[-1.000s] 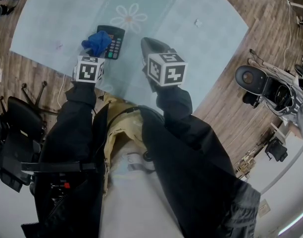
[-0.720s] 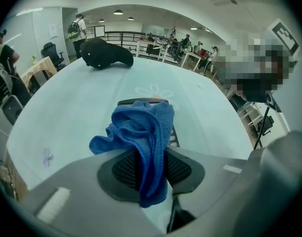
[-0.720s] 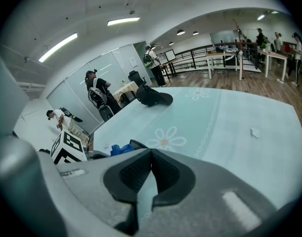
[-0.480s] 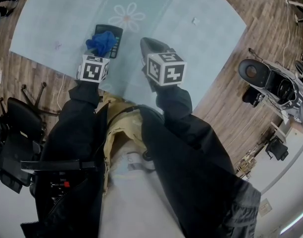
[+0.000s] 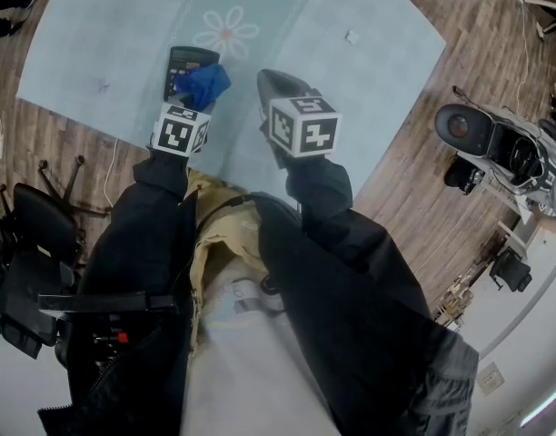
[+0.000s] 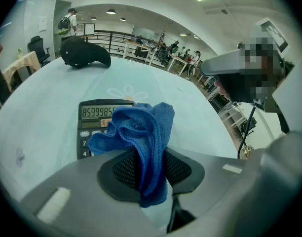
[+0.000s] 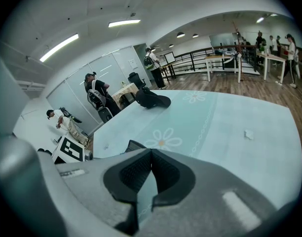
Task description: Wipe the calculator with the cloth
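A black calculator (image 5: 183, 62) lies on the pale blue table (image 5: 369, 71), its display lit in the left gripper view (image 6: 97, 111). My left gripper (image 5: 198, 98) is shut on a blue cloth (image 5: 205, 84), which rests over the calculator's right part. In the left gripper view the cloth (image 6: 141, 132) bunches up from between the shut jaws (image 6: 151, 169) and hides the right-hand keys. My right gripper (image 5: 276, 82) hovers over the table just right of the calculator, shut with nothing in it (image 7: 151, 154). A corner of the calculator (image 7: 133, 145) peeks past it.
A black cap (image 6: 84, 51) lies at the table's far end. A small white scrap (image 5: 351, 36) sits on the cloth-covered table at the right. Office chairs (image 5: 33, 225) stand left of the table, a machine (image 5: 478, 143) on the wooden floor at right. People stand in the background.
My left gripper has carried the blue cloth to the right across the calculator, uncovering its left side. The right gripper has held still.
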The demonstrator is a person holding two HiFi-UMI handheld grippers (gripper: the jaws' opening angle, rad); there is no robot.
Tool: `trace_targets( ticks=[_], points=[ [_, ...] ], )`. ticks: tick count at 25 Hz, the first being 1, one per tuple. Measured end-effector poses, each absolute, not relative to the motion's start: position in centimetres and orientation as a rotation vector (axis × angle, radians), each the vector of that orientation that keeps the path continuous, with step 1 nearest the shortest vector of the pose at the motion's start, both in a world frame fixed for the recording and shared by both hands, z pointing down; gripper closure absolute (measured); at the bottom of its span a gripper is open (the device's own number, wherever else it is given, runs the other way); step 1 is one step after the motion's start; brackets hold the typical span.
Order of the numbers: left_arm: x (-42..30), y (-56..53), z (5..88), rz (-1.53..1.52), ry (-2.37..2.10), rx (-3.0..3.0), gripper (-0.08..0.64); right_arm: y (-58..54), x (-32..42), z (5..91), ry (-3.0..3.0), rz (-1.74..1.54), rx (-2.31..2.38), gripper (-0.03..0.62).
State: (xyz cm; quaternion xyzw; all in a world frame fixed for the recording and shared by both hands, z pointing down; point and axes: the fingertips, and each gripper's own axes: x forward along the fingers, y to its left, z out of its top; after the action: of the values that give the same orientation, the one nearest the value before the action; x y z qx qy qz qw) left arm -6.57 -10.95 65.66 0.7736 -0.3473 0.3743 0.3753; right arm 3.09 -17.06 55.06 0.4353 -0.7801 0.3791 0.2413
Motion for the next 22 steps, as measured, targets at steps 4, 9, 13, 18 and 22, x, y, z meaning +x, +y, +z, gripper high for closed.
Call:
trace_targets(
  ticks=[4, 9, 13, 18, 22],
  points=[
    [-5.3, -10.5, 64.6, 0.894, -0.85, 2.02, 0.442, -16.7, 3.4, 54.7, -2.14, 1.032, 1.201, 0.594],
    [-5.6, -11.4, 62.0, 0.818, -0.884, 2.074, 0.442, -16.4, 3.6, 53.5, -2.166, 1.021, 1.234, 0.594],
    [-6.2, -12.9, 58.3, 0.725, -0.957, 2.13, 0.442, -16.6, 3.4, 51.0, -2.22, 0.985, 1.277, 0.594],
    [-7.4, -14.9, 52.3, 0.598, -1.062, 2.229, 0.442, -17.5, 2.5, 46.4, -2.324, 0.891, 1.341, 0.594],
    [-8.4, -16.7, 47.5, 0.491, -1.166, 2.3, 0.442, -18.4, 2.3, 42.4, -2.405, 0.761, 1.404, 0.594]
  ],
)
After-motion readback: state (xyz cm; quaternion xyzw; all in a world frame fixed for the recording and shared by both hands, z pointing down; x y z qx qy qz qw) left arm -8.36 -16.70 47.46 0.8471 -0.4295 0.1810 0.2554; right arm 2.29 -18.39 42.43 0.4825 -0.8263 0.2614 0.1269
